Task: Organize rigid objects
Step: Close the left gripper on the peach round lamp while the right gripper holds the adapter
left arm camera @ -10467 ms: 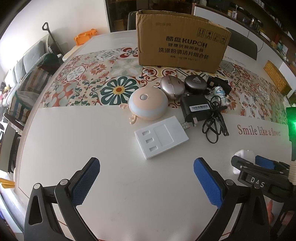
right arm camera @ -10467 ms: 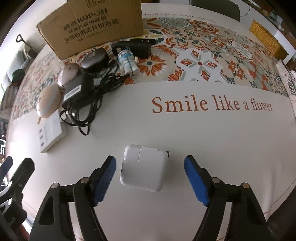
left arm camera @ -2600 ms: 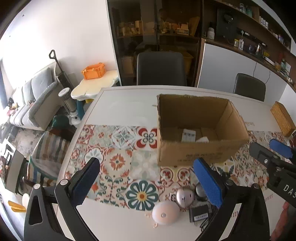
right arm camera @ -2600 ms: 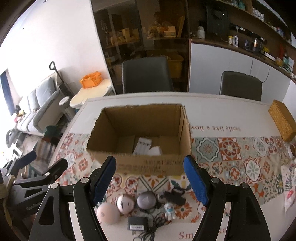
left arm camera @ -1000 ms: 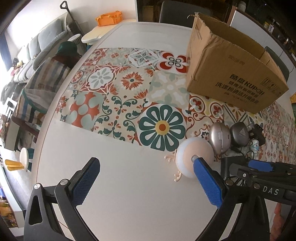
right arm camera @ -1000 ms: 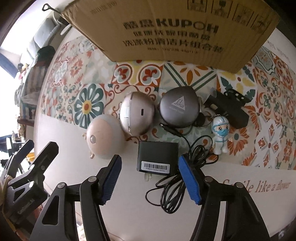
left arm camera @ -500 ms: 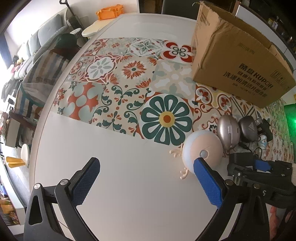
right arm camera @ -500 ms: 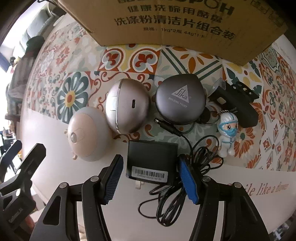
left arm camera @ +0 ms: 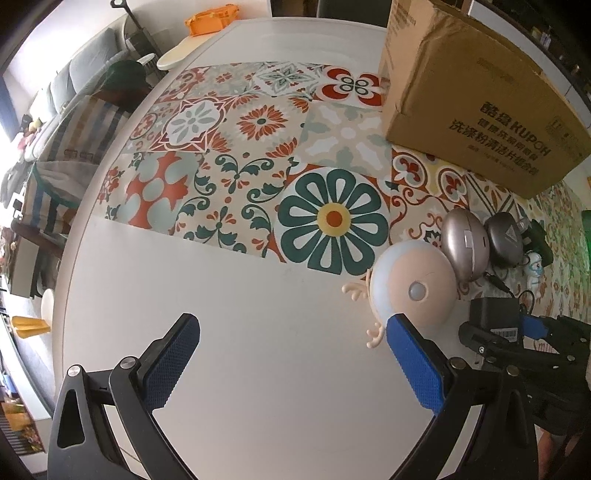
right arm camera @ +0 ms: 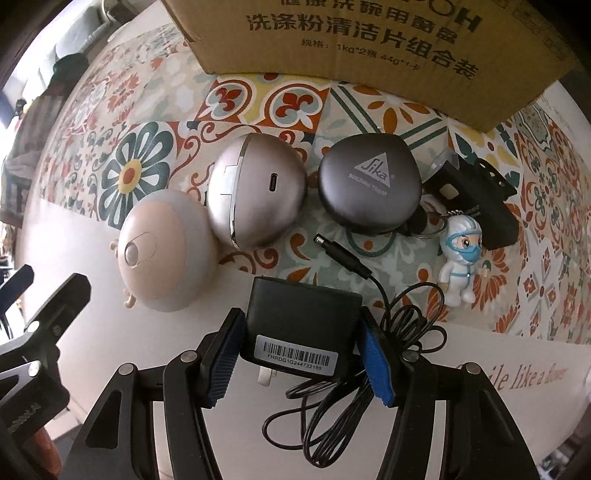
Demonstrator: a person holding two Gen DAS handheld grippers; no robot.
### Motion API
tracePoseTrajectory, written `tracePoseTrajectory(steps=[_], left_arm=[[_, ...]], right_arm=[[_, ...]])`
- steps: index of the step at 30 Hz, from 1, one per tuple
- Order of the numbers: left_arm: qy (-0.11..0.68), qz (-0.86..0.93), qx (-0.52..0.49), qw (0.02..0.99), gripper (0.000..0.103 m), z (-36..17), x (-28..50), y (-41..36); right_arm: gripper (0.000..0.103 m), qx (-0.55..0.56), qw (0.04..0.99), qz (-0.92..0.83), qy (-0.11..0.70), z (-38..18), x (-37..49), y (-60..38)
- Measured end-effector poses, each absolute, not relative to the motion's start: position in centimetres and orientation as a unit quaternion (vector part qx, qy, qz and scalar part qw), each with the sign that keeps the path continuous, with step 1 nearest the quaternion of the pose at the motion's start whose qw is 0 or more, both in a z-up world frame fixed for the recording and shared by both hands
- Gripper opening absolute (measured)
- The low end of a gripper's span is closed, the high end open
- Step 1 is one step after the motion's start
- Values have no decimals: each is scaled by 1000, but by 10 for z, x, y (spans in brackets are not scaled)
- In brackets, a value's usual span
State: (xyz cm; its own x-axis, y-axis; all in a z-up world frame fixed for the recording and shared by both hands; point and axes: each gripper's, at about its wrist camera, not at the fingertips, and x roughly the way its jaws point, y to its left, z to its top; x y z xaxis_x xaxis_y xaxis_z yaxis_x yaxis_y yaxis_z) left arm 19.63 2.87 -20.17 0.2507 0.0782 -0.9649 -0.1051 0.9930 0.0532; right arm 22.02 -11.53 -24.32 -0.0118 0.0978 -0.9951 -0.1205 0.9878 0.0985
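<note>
— What is the surface like?

— A white table (left arm camera: 229, 350) with a strip of flowered tile pattern (left arm camera: 258, 155) across it. Off its far edge the left camera shows a sofa (left arm camera: 74, 92), a striped cloth and an orange basket (left arm camera: 208, 18).

— And the things to sort?

— They lie in a cluster in front of a cardboard box (left arm camera: 476, 99): a peach round gadget (right arm camera: 166, 254), a gold egg-shaped case (right arm camera: 255, 195), a grey round case (right arm camera: 369, 188), a black holder (right arm camera: 476, 195), a small masked figure (right arm camera: 461, 258), and a black adapter (right arm camera: 301, 328) with its coiled cord (right arm camera: 369, 387).

— What do the tools do?

— The right gripper (right arm camera: 301, 360) is clamped on the adapter, a blue pad against each side, the adapter resting on the table. The left gripper (left arm camera: 291, 362) stands wide apart over bare table, just left of the peach gadget.

— What does one camera miss?

— The left one sees the adapter only partly, behind the right gripper (left arm camera: 517, 343). The right one cuts off the box top, so its inside is hidden, and the printed words on the table are cut short at the edge.
</note>
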Motion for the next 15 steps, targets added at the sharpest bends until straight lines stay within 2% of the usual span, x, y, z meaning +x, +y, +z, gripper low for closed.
tracePoseTrajectory(steps=[10, 15], left_arm=[[614, -1, 8, 789, 103, -205, 196, 9], [616, -44, 56, 784, 103, -211, 197, -11]], right_arm=[[58, 30, 714, 76, 695, -224, 210, -123], [57, 49, 717, 70, 692, -210, 206, -140]])
